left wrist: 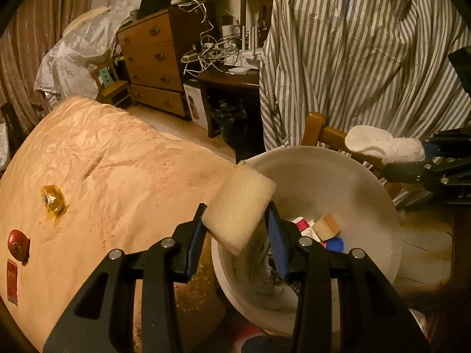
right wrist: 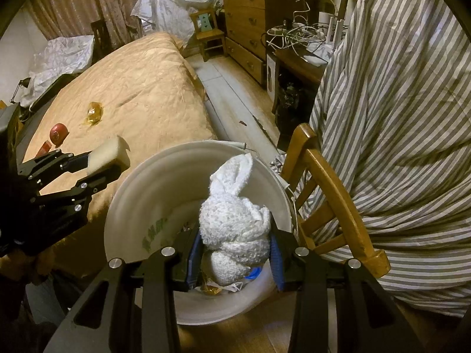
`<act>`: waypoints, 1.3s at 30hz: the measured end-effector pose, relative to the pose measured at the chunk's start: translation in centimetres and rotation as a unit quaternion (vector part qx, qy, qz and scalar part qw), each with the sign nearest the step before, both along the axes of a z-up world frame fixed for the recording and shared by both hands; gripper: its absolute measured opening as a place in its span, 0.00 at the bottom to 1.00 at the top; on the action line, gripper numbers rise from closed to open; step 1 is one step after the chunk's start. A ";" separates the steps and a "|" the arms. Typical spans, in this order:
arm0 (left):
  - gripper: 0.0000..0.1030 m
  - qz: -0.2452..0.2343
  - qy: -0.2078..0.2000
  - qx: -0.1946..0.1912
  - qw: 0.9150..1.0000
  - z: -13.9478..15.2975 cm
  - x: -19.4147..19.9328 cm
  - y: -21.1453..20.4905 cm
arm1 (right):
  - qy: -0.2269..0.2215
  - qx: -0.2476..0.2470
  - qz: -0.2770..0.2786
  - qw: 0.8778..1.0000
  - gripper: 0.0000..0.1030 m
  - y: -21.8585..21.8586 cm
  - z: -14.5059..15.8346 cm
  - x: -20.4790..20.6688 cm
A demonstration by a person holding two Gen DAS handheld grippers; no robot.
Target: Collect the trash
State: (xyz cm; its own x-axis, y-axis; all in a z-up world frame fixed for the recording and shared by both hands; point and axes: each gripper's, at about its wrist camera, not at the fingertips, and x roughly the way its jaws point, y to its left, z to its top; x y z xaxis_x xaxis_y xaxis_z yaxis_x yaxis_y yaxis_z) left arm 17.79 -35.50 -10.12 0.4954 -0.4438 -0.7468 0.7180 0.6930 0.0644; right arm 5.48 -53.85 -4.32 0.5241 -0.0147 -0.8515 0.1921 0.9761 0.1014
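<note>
My left gripper point(left wrist: 235, 223) is shut on a pale foam sponge point(left wrist: 240, 206), held over the near rim of the white bucket point(left wrist: 368, 182). In the right wrist view that sponge point(right wrist: 110, 154) and the left gripper point(right wrist: 88, 166) hang at the bucket's point(right wrist: 129, 188) left rim. My right gripper point(right wrist: 234, 247) is shut on a white crumpled cloth point(right wrist: 235, 217), above the bucket's mouth. From the left wrist view the cloth point(left wrist: 382, 144) shows at the bucket's far right. Inside lie a small box, a blue cap point(left wrist: 335, 244) and paper scraps.
The bed point(left wrist: 117, 161) with a tan cover carries an amber wrapper point(left wrist: 53, 200), a red round thing point(left wrist: 18, 245) and a red packet point(left wrist: 11, 282). A wooden chair point(right wrist: 332, 188) draped with striped fabric point(right wrist: 397, 117) stands right of the bucket. Drawers point(left wrist: 153, 58) and a cable-strewn desk stand behind.
</note>
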 end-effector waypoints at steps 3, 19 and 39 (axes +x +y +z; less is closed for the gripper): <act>0.38 -0.004 0.005 -0.003 1.000 0.0 -0.2 -0.2 | -0.002 0.001 -0.002 1.000 0.39 0.0 -0.1 0.0; 0.78 0.005 -0.003 -0.022 1.000 0.6 -0.4 1.1 | -0.045 0.021 -0.004 0.999 0.59 0.8 1.3 -1.3; 0.95 0.024 -0.083 -0.132 0.988 4.9 -11.1 12.3 | -0.245 -0.092 -0.065 0.963 0.95 12.7 4.8 -19.7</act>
